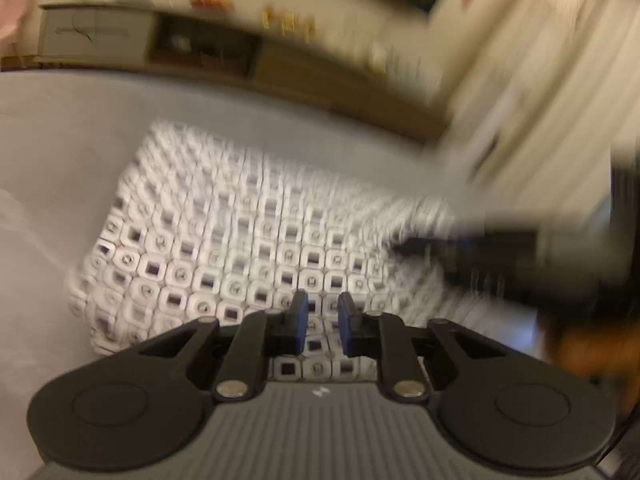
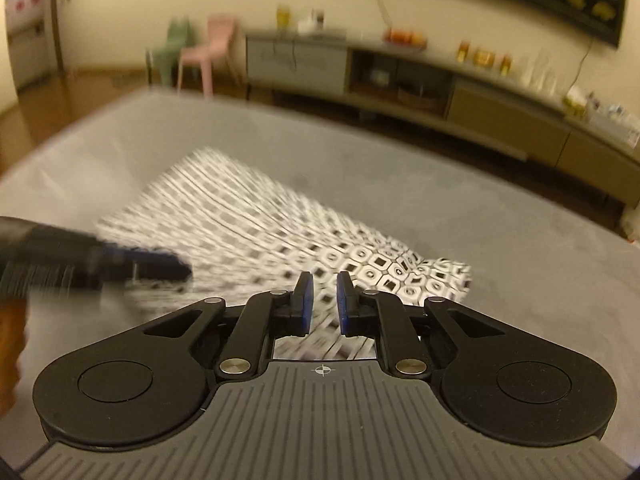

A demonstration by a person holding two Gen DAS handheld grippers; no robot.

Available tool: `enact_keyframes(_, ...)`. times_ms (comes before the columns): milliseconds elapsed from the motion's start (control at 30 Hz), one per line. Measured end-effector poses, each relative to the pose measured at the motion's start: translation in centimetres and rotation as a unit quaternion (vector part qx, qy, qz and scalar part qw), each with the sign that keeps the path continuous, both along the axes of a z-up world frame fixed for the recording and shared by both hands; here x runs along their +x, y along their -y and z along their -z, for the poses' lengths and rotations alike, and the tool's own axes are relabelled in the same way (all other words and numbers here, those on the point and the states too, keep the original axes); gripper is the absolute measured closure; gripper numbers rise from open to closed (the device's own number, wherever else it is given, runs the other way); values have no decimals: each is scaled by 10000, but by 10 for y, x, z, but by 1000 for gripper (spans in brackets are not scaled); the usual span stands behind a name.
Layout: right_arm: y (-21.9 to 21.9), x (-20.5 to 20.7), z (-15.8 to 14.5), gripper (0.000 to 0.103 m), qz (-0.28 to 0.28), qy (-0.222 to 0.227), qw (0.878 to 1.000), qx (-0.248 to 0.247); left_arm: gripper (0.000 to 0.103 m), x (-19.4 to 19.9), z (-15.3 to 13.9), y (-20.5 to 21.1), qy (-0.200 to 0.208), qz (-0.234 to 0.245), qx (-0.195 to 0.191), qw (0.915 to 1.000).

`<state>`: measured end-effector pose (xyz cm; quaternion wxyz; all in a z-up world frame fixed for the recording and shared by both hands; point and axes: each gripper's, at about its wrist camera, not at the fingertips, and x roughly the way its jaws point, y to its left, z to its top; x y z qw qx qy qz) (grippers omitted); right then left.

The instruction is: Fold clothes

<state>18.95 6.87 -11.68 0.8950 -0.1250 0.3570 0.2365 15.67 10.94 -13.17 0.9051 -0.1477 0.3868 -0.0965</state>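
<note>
A black-and-white patterned garment (image 1: pixel 224 240) lies folded into a rough rectangle on a grey padded surface (image 1: pixel 60 140). My left gripper (image 1: pixel 323 312) hovers over its near edge, blue pads a narrow gap apart with nothing between them. At the right of that view, blurred, the right gripper (image 1: pixel 500 248) reaches over the garment's right end. In the right wrist view the garment (image 2: pixel 248 224) runs from far left to near right. My right gripper (image 2: pixel 325 300) hangs above its near part, pads slightly apart and holding nothing. The left gripper (image 2: pixel 120 264) shows blurred at the left.
Bare grey surface (image 2: pixel 440 200) surrounds the garment on all sides. Beyond its far edge stands a long low sideboard (image 2: pixel 400 76) with jars and bottles on top. A pink chair (image 2: pixel 208 52) and a green chair (image 2: pixel 172 46) stand on the wooden floor at the back left.
</note>
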Motion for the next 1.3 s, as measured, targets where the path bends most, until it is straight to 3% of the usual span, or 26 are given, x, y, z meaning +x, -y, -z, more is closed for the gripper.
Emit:
enact_keyframes(67,2,31,16,103,58,-333,9994,0,99,7,0,0,-27,64,48,10000)
enact_keyframes(233,34,76,18,103,473,-740,9919,916,99,5,2,5,-11,194,68,9998)
enact_keyframes(333,49,102,29,103,1024,-796,9868,966,99,4,4,2,-12,223,8,9998)
enact_keyframes(467,56,116,37,103,1001,-840,9871,928,99,5,5,2,-50,194,-40,9998)
enact_keyframes(567,51,107,21,103,1006,-214,9941,339,99,7,7,-2,-82,129,-189,9997)
enact_keyframes(600,53,101,14,93,1017,-75,9939,418,99,6,7,-2,-74,123,-195,9997)
enact_keyframes(667,56,90,6,91,887,-53,9934,730,99,4,8,-2,-58,113,-206,9997)
enact_keyframes(767,53,89,22,95,678,-218,9973,177,99,5,7,-3,-77,87,-192,9997)
enact_keyframes(833,67,89,25,82,1110,-11,9938,-91,99,7,7,-3,-102,51,-211,9997)
enact_keyframes(867,74,85,21,81,1282,92,9917,-71,99,9,6,-3,-115,31,-226,9997)
enact_keyframes(967,85,48,1,85,939,95,9938,594,98,5,0,-4,-36,-143,-286,9995)
enact_keyframes(1033,92,23,-9,84,658,67,9929,988,88,7,-10,-7,106,-328,-279,9990)
enact_keyframes(1133,88,-11,7,79,-56,-310,9962,808,87,17,-23,-17,285,-632,-221,9974)
enact_keyframes(1167,89,-16,16,78,-22,-359,9978,561,87,21,-28,-20,329,-734,-202,9966)
enact_keyframes(1200,92,-20,24,78,60,-332,9988,359,87,36,-25,-26,62,-852,-188,9962)
enact_keyframes(1233,96,-22,27,78,158,-307,9989,329,89,49,-22,-32,-194,-961,-172,9950)
enact_keyframes(1300,103,-22,17,75,375,-309,9973,549,86,61,-24,-30,-240,-844,-52,9961)
